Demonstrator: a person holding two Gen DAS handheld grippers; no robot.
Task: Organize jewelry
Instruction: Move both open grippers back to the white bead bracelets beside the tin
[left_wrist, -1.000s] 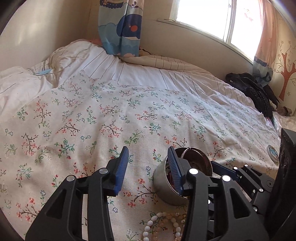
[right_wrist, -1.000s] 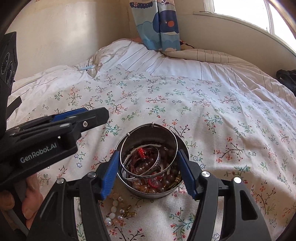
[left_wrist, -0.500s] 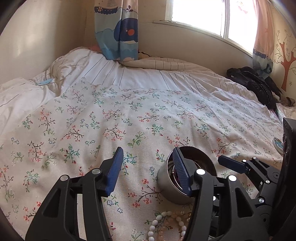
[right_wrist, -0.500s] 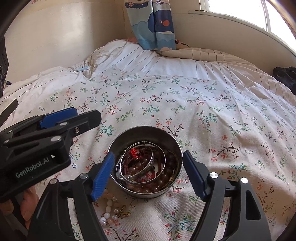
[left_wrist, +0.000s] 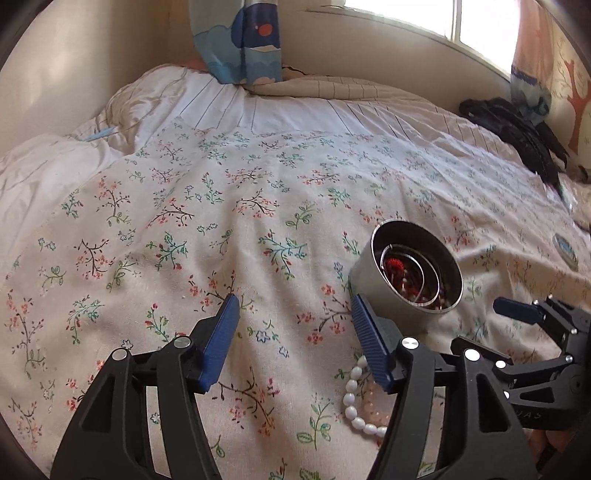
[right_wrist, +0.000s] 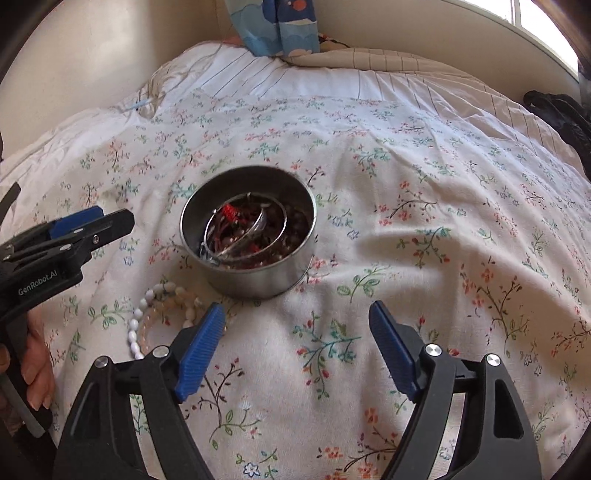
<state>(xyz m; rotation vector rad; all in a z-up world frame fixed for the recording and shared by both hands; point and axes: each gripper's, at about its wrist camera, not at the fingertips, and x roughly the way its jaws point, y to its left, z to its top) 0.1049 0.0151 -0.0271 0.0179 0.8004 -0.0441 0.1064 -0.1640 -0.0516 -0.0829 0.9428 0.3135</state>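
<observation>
A round metal tin (right_wrist: 255, 275) stands on the floral bedspread and holds silver bangles (right_wrist: 258, 229) and dark and red beads. It also shows in the left wrist view (left_wrist: 384, 295), to the right of my left gripper. A white and pink bead bracelet (right_wrist: 162, 314) lies on the cloth left of and in front of the tin; it also shows in the left wrist view (left_wrist: 360, 402). My left gripper (left_wrist: 293, 314) is open and empty, left of the tin. My right gripper (right_wrist: 297, 317) is open and empty, drawn back in front of the tin.
The bed is covered by a floral sheet (left_wrist: 184, 229) with white bedding behind. A small round lid (left_wrist: 565, 251) lies at the far right. Dark clothing (left_wrist: 517, 125) lies by the wall, under the window. A blue curtain (left_wrist: 240, 40) hangs at the back.
My right gripper has pulled back from around the tin and opened wider. My left gripper has also drawn back and left, away from the tin's rim.
</observation>
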